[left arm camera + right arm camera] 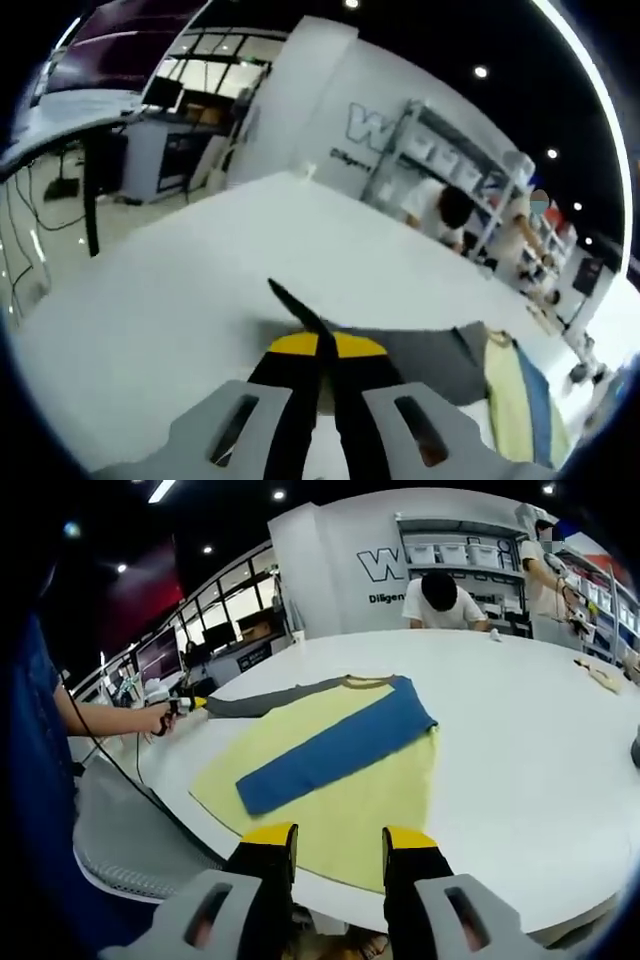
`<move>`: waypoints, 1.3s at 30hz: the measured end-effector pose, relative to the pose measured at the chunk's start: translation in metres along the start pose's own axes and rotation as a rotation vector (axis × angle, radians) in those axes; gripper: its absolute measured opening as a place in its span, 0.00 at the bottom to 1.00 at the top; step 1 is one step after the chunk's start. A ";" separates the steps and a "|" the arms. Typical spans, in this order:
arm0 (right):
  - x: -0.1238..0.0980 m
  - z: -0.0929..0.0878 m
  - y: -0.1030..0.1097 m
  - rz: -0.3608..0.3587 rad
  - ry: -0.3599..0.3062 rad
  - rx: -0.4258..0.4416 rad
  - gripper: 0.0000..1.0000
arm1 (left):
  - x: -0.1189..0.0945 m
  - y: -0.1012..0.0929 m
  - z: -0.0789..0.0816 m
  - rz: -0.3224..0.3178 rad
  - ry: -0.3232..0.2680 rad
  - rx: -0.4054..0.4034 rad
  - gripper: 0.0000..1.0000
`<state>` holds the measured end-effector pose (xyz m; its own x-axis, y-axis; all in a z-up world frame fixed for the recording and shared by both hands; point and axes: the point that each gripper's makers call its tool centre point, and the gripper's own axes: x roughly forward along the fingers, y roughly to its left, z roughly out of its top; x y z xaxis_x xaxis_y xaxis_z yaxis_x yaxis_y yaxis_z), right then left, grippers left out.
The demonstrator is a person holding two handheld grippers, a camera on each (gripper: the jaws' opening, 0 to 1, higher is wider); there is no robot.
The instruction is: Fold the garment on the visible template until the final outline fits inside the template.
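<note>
**Left tongs pinch the grey sleeve, right tongs wait over the hem**

Left gripper view first: the left tongs (318, 345) are clenched, yellow tips pressed together on the end of the grey sleeve (420, 352), with a thin dark point of cloth sticking up just past the tips. The sleeve runs off to the right across the white surface (200, 290), and there you catch the yellow and blue of the shirt (515, 395). No template outline can be made out on the surface from here.

Over to the right gripper view: the shirt (330, 780) lies spread flat on the surface (520, 740), yellow body with a blue sleeve (335, 750) folded diagonally across it. The grey sleeve (265, 700) stretches out to the far left, where a hand (160, 720) holds the left tongs (193, 703) on its cuff. The right tongs (340, 855) are released, jaws apart, hanging just over the near hem with nothing between them.

How will it handle? It looks like thin, light knit: limp, no stiffness, likely to sag and drag when lifted by one point, and to slide easily on that smooth surface. The cuff is a fair hold for carrying the grey sleeve over the body. For the body fold, I'd say the right tongs want the hem edge or a hem corner, pinching both layers so the cloth doesn't peel apart.
</note>
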<state>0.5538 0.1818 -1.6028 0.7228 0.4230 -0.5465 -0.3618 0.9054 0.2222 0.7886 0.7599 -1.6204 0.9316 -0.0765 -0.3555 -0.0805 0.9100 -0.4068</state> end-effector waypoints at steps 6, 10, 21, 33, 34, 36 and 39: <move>-0.001 -0.004 -0.003 0.005 -0.004 0.008 0.30 | 0.002 -0.048 0.039 -0.128 -0.032 0.152 0.00; 0.000 -0.003 -0.002 0.002 -0.016 0.014 0.31 | 0.003 -0.088 0.062 -0.203 -0.036 0.257 0.00; -0.005 -0.008 -0.008 0.001 -0.047 0.032 0.46 | 0.003 -0.222 0.075 -0.448 0.019 0.499 0.00; -0.011 -0.009 -0.019 0.045 -0.045 0.039 0.90 | -0.026 -0.342 0.042 -0.694 0.080 0.680 0.00; -0.012 -0.007 -0.023 0.047 -0.054 0.048 0.93 | -0.030 -0.352 0.038 -0.716 0.083 0.706 0.00; -0.011 -0.005 -0.022 0.055 -0.067 0.062 0.98 | -0.027 -0.357 0.034 -0.735 0.090 0.719 0.00; -0.013 -0.005 -0.030 0.050 -0.067 0.065 0.99 | -0.035 -0.379 0.027 -0.761 0.091 0.733 0.00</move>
<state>0.5521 0.1492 -1.6065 0.7434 0.4674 -0.4784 -0.3613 0.8826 0.3009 0.7956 0.4288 -1.4311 0.6139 -0.7323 -0.2946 0.7747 0.6305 0.0473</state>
